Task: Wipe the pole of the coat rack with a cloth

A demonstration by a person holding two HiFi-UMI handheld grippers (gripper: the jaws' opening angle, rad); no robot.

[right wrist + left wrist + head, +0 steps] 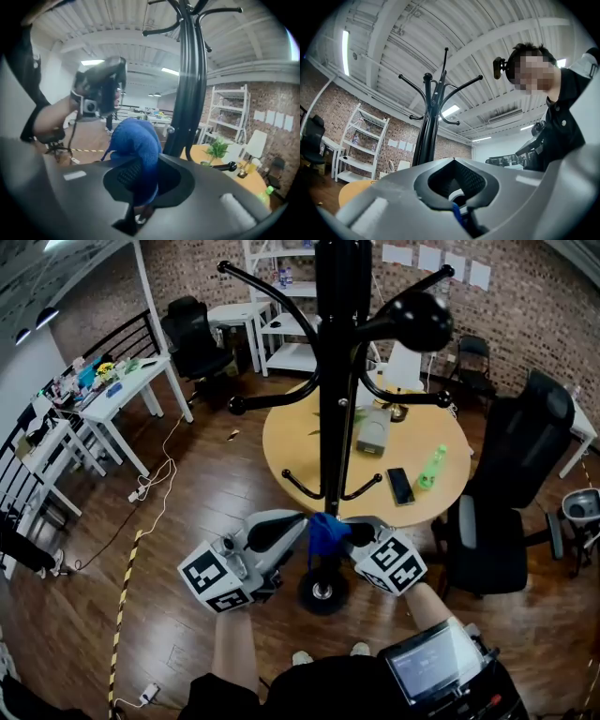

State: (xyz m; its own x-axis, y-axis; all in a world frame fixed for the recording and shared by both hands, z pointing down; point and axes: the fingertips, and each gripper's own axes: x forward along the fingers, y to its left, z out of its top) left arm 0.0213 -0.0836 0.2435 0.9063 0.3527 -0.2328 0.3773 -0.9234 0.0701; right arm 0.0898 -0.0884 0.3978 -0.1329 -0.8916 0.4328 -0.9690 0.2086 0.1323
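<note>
The black coat rack pole (335, 381) rises from its round base (323, 592) right before me, with hooks curving out near the top. A blue cloth (325, 532) hangs beside the pole's lower part, between both grippers. My right gripper (352, 532) is shut on the cloth (136, 150), which bunches above its jaws next to the pole (187, 93). My left gripper (298, 527) meets the cloth from the left. In the left gripper view the left gripper (457, 206) has its jaws together with a blue sliver of cloth (456, 214) pinched between them, and the pole (429, 126) stands beyond.
A round wooden table (291, 442) behind the rack carries a phone (400, 486), a green bottle (431, 468) and a grey box (373, 432). Black office chairs (511, 474) stand to the right. White desks (122, 395), floor cables (155, 484) and striped tape (122, 615) lie to the left.
</note>
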